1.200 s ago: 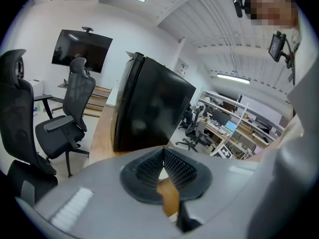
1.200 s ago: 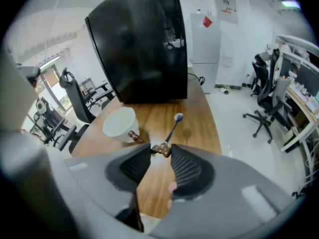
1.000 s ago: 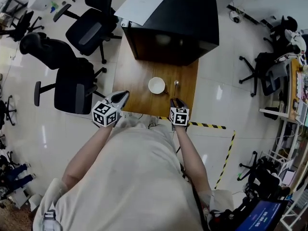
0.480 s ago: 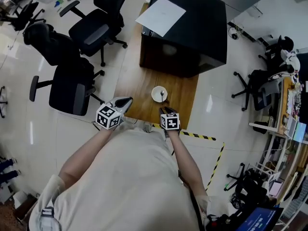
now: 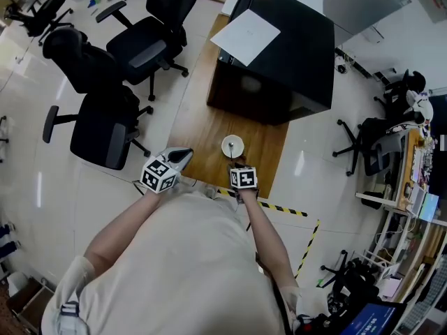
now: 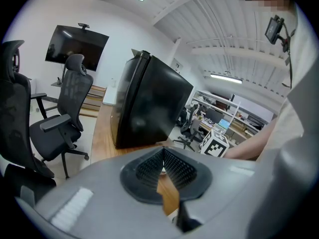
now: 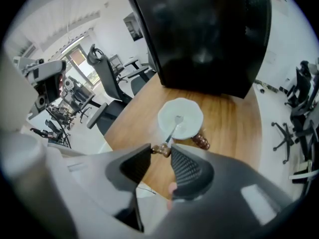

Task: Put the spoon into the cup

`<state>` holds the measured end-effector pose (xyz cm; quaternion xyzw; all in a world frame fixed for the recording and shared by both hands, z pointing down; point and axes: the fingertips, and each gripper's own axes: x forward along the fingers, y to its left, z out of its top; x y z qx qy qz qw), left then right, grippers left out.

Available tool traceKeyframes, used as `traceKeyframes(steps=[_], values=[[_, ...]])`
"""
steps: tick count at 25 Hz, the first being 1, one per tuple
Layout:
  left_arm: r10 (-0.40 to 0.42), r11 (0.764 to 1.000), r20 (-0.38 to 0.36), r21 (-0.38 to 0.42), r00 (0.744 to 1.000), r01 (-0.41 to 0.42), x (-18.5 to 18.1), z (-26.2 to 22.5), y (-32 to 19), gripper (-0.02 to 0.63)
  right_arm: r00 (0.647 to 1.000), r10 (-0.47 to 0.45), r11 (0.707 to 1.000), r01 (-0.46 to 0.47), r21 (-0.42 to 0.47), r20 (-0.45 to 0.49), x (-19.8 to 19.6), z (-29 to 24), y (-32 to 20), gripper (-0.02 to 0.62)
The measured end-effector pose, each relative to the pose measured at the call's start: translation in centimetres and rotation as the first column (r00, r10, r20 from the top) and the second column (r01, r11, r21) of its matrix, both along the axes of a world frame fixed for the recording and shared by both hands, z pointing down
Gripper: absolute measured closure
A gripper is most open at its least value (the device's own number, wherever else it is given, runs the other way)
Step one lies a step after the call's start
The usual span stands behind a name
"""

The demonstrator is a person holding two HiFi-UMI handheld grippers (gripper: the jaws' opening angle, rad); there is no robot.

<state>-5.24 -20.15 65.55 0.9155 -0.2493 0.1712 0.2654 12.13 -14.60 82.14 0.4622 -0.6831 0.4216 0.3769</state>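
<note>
- Jaws of the right gripper (image 7: 160,152) stand apart, released, with a clear gap between their ribbed pads.
- Just ahead of those jaws, a slim metal spoon with a brown knobbly handle (image 7: 173,130) sits in the white round cup (image 7: 192,121). Its bowl lies inside the cup and its stem leans back over the near rim. The brown handle end reaches the gap at the jaw tips. Whether either pad touches it cannot be told.
- Ahead of the right-hand jaw, a small brown knobbly piece (image 7: 201,141) touches the cup's near side. What it is cannot be told.
- Under the jaws, the brown wooden tabletop (image 7: 234,133) carries the cup. Past the cup, farther ahead, stands a big black box (image 7: 199,34).
- Clenched together are the jaws of the left gripper (image 6: 162,156): the tips meet and nothing is held between them. Through the wedge-shaped gap behind the tips only wood shows.
- Ahead and slightly left of the left jaws rises the same black box. Off to their right is the right gripper's black-and-white marker cube (image 6: 215,144).
- From the head view, both pairs of jaws reach over the tabletop's near edge. The cup lies directly ahead of the right pair and well to the right of the left pair.
- Atop the box, far ahead of both, lies a white rectangular paper sheet (image 5: 250,36).
</note>
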Motion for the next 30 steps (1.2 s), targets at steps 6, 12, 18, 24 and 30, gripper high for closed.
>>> traceKeyframes(steps=[6,12,18,24,30], values=[[-0.017,1.0,0.0,-0.008,1.0,0.017,-0.7,0.2,0.3,0.606,1.0,0.008,1.0,-0.008,-0.019,0.011,0.0,0.5,-0.8,0.468],[-0.022,1.0,0.001,-0.021,1.0,0.022,-0.7,0.4,1.1,0.606,1.0,-0.001,0.999,0.002,-0.042,0.02,0.3,0.9,-1.1,0.466],[-0.027,0.999,0.003,-0.021,1.0,0.027,-0.6,0.4,1.3,0.606,1.0,0.001,0.999,0.0,-0.039,0.027,0.7,1.2,-1.6,0.466],[-0.034,0.999,0.005,-0.023,0.999,0.034,-0.5,0.5,1.5,0.606,0.999,0.015,1.0,-0.015,-0.013,0.047,0.7,1.0,-2.3,0.466],[-0.041,0.999,0.009,-0.016,0.999,0.041,-0.2,0.3,2.0,0.606,0.998,0.018,1.0,-0.018,-0.003,0.062,0.9,1.2,-2.6,0.466]])
